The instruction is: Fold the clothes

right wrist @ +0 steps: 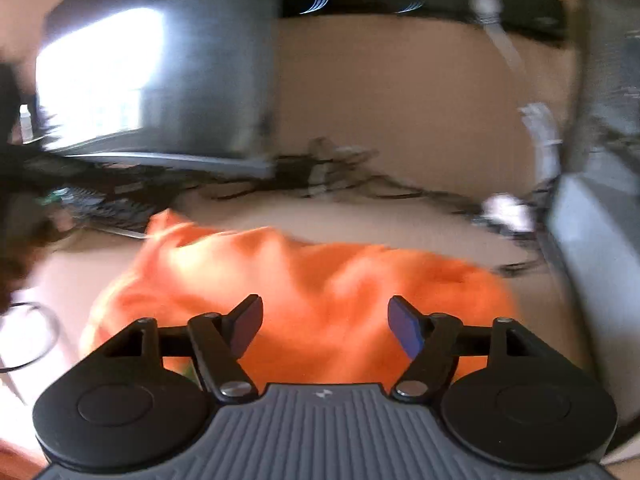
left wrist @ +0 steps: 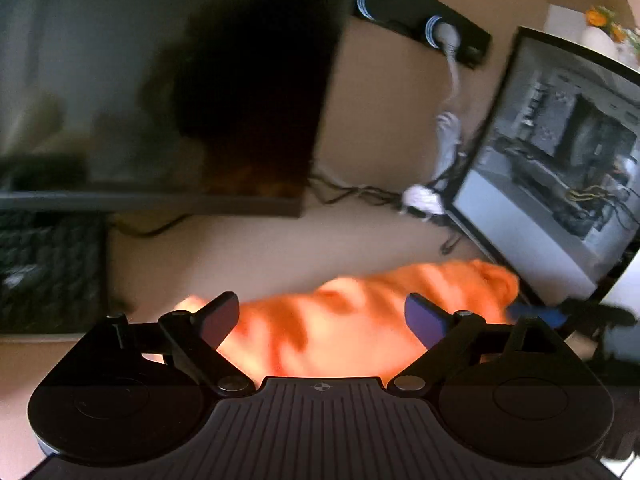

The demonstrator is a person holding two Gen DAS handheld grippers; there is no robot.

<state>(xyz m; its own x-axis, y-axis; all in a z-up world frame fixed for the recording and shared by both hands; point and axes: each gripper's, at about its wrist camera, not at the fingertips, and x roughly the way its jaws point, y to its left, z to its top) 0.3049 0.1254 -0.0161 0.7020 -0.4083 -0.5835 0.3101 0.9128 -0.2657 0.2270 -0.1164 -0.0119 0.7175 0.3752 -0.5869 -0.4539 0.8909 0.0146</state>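
The orange cloth (right wrist: 304, 300) lies bunched on the worktop (right wrist: 400, 220), rumpled into soft ridges, not flat and not squared. From the right wrist view it spreads from about 9 o'clock to 3 o'clock just beyond the fingers; from the left wrist view it (left wrist: 360, 320) runs toward 2 o'clock, near the open computer case (left wrist: 560, 160).

Both tools hang over it with nothing held: the left hand-held gripper (left wrist: 322, 316) has its jaws spread wide, and so does the right hand-held gripper (right wrist: 324, 328).

The fabric looks light, limp and thick enough to bunch, so it will likely sag and drag rather than hold a shape. A pinch on a hem or corner should serve better than a bite into the heaped middle; the blur hides where the hems run. Cables (right wrist: 340, 184) at 12 o'clock could snag a swung edge.
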